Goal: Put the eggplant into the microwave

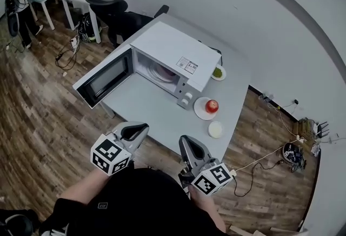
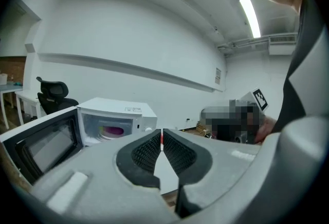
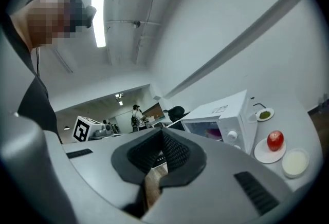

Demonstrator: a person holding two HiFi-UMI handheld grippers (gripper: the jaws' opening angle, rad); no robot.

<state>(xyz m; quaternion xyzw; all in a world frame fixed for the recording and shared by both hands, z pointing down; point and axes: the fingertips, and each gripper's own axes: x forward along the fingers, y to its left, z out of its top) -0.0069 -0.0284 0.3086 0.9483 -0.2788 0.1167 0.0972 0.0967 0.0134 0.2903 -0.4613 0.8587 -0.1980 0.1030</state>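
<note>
Both grippers hang empty just in front of the bench (image 1: 162,116). The left gripper (image 1: 141,128) has its jaws closed together with nothing between them, and the right gripper (image 1: 186,140) has its jaws pressed together too. The purple eggplant (image 2: 114,129) lies inside the microwave (image 1: 173,56), whose door (image 1: 105,80) stands swung wide open. Beside the microwave, a red apple (image 1: 212,105) sits on a small white plate (image 1: 201,111).

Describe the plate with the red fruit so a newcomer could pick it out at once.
Find the white microwave, door open, on the grey table. Beside its control-panel corner, toward the table's right edge in the head view, lies a white plate. It alone carries a red apple; the small dish farther back holds something green, and the nearer round dish looks pale.
</note>
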